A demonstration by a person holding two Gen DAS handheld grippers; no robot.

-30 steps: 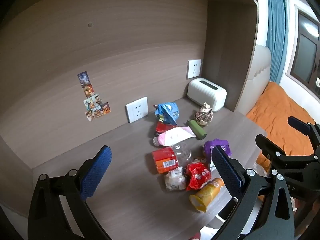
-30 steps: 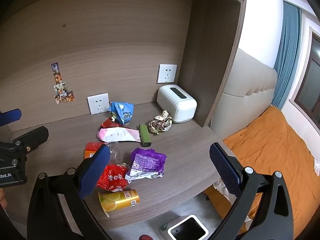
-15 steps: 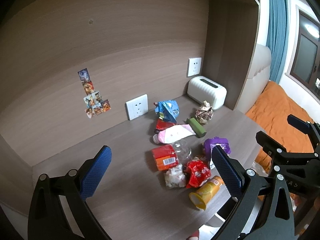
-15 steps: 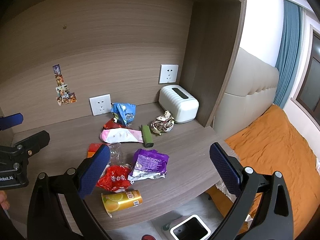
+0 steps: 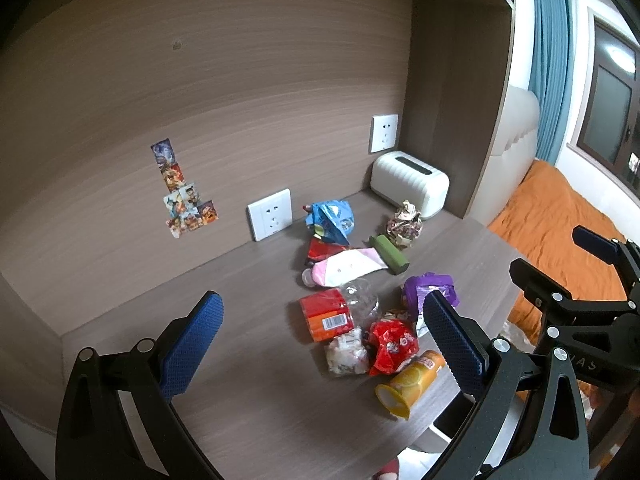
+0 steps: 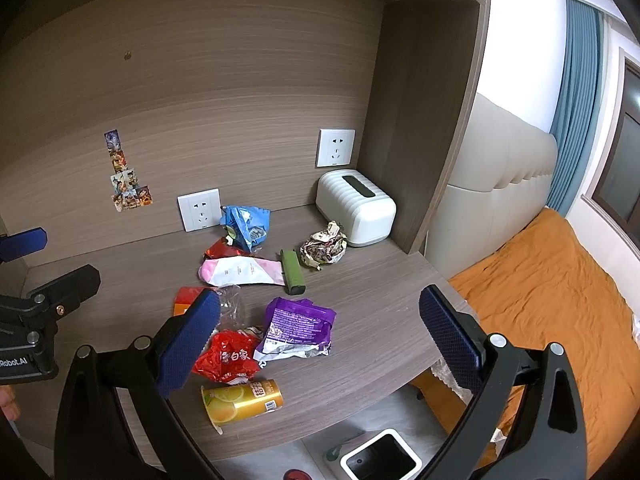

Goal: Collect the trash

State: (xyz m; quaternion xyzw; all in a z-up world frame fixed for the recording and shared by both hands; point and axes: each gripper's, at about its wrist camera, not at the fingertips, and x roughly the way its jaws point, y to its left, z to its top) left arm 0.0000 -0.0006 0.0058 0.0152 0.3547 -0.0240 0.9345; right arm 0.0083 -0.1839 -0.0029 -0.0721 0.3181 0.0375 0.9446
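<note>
Trash lies on a wooden desk point(image 6: 380, 288): a yellow cup point(image 6: 240, 402), a red wrapper point(image 6: 228, 358), a purple bag point(image 6: 298, 326), a pink packet point(image 6: 240, 271), a green tube point(image 6: 292, 272), a blue bag point(image 6: 244, 226), a crumpled paper ball point(image 6: 324, 250) and a red-orange box point(image 5: 326, 316). My left gripper point(image 5: 324, 340) is open and empty, above the desk's near side. My right gripper point(image 6: 316, 340) is open and empty, above the purple bag. A white bin point(image 6: 380, 460) stands on the floor below the desk's front edge.
A white ribbed box point(image 6: 356, 208) stands at the back right by a side panel point(image 6: 420, 140). Two wall sockets point(image 6: 200, 209) and stickers point(image 6: 128, 180) are on the back panel. An orange bed point(image 6: 552, 300) lies to the right.
Both grippers have drifted slightly back and up from the desk; the trash appears a little farther away. Both stay open and nothing on the desk has moved.
</note>
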